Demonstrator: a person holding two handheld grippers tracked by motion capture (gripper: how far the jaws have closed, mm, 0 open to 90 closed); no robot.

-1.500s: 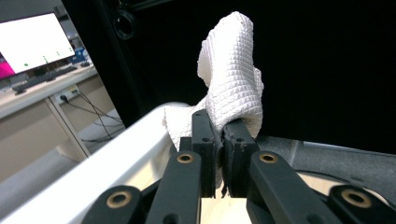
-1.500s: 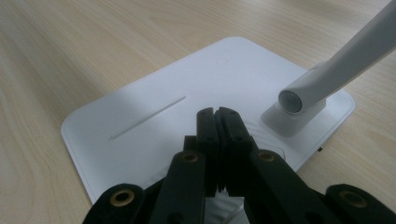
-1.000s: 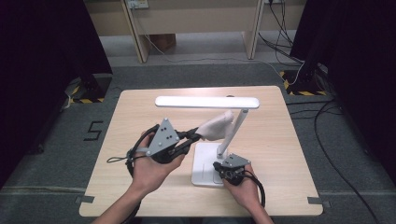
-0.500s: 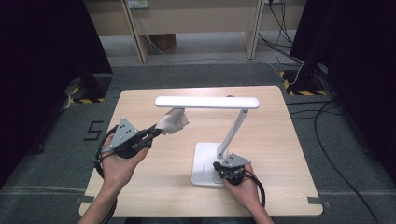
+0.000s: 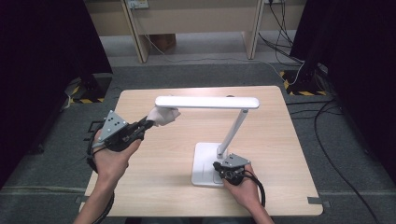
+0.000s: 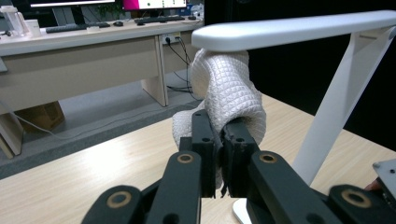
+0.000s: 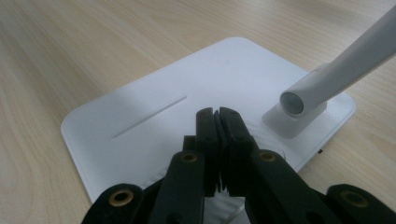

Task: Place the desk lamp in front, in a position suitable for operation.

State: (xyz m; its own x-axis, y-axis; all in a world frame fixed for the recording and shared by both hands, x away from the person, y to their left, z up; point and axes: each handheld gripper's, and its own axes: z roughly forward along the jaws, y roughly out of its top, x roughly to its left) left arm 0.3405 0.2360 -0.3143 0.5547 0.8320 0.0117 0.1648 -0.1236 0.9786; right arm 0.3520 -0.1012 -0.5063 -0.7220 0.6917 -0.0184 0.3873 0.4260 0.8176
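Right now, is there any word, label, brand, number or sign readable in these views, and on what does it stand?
None is readable.
Floor marking left of the table: a dark number-like shape, too blurred to read.
Lamp base: a faint round mark and a plain groove, no lettering.

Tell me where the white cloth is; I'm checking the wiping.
High view, left side: the white cloth is pinched in the left gripper, under the lamp head at its left end.

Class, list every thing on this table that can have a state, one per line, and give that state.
White desk lamp: upright, head level, base flat on the wooden table.
White waffle-textured cloth: bunched, pressed against the lamp head's end.
Left gripper: shut on the cloth.
Right gripper: shut, empty, resting on the lamp base.
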